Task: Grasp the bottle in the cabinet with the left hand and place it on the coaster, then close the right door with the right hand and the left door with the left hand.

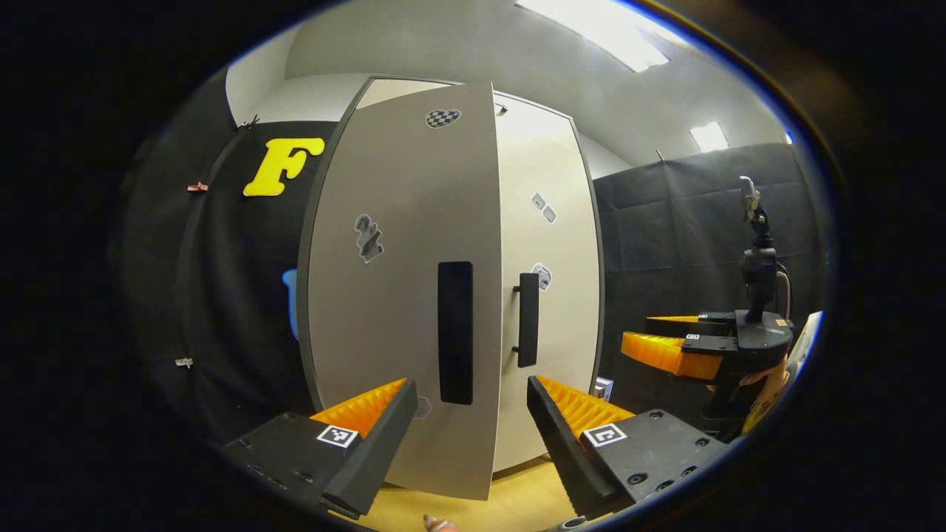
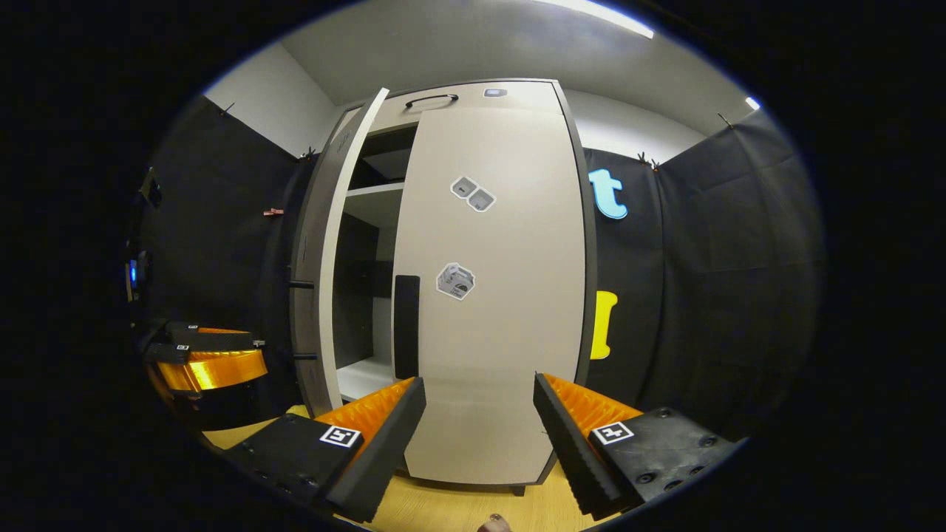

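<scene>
Left gripper view is showing my left tongs (image 1: 469, 421) gaping wide and holding nothing, right in front of the left door (image 1: 403, 295), which is standing ajar. Right gripper view is showing my right tongs (image 2: 479, 421) wide open too, empty, facing the shut right door (image 2: 491, 295) of the cabinet (image 2: 355, 244).

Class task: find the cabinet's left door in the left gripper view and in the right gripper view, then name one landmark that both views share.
Left gripper view: the left door fills the centre, partly open, its face toward the camera.
Right gripper view: the left door stands left of centre, seen edge-on, open.
Shared landmark: the closed right door with its stickers.
</scene>
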`<state>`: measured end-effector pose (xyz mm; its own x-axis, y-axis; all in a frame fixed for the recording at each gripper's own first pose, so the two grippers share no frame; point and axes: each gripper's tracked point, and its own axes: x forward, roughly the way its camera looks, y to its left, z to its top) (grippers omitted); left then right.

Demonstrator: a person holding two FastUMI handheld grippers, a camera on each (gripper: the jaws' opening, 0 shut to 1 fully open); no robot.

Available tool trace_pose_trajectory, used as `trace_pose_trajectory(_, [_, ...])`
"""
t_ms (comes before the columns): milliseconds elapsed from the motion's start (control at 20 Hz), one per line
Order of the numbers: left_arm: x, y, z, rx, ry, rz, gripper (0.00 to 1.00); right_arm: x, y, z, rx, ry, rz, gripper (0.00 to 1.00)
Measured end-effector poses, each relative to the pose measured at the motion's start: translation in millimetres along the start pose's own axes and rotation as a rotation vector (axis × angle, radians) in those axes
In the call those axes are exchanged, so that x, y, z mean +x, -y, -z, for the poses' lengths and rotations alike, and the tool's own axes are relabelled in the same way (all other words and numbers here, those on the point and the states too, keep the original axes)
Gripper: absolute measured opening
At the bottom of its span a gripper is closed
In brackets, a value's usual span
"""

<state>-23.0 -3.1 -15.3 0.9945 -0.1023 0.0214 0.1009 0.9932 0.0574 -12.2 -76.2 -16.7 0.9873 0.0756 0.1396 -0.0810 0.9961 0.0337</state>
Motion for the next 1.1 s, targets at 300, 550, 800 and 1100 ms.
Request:
trace_pose_trajectory(300, [1,2,6,-0.003,-0.013,0.01,0.95,-7,-12,-4,0.014,0.0,-0.027,0.97])
trace_pose_trajectory(550, [3,0,8,-0.037,-0.018,0.003,0.95,-12,-18,-8,-0.006,0.007,-0.048,0.98])
trace_pose_trajectory(800, [4,-1,10,-0.045,-0.017,0.001,0.95,-13,-20,-11,0.004,0.014,-0.056,0.97])
trace_pose_trajectory(1100, [3,-1,10,-0.048,-0.011,0.001,0.95,-16,-22,-13,0.007,0.02,-0.064,0.97])
